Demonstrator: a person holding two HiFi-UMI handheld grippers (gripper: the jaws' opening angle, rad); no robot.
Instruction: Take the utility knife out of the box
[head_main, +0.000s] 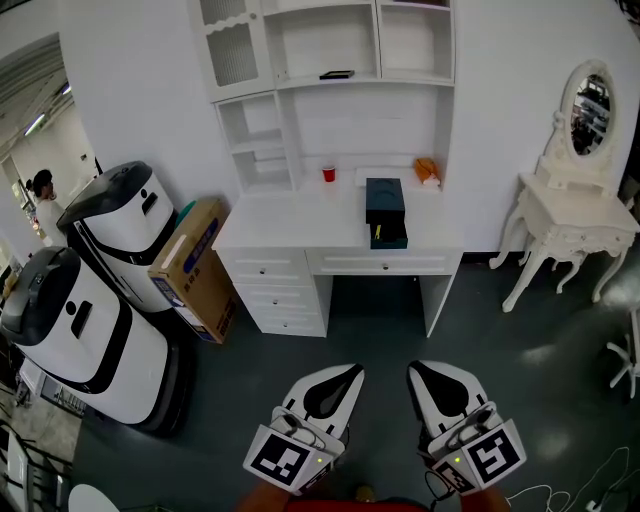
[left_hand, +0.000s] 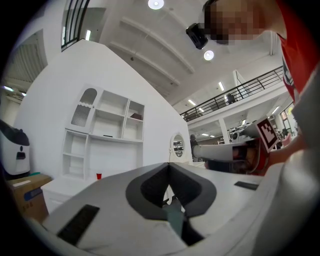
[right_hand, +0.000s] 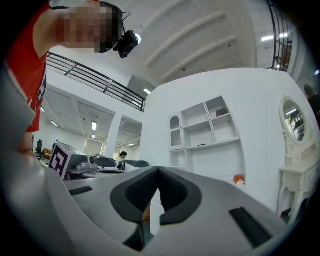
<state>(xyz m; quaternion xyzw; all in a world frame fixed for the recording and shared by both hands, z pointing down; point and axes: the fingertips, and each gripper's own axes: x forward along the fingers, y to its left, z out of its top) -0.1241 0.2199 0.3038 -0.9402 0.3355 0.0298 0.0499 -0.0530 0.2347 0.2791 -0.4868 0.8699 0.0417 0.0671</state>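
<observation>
A dark box stands on the white desk, near its front edge and right of the middle. Something yellowish shows at the box's front end; no utility knife can be made out. Both grippers are low in the head view, well short of the desk and over the grey floor. The left gripper is shut and holds nothing, its pads meeting at the tip. The right gripper is beside it, also shut and empty. Both point toward the desk.
A red cup and an orange object sit at the desk's back under the shelf unit. A cardboard box and two white machines stand left of the desk. A white vanity table stands at the right.
</observation>
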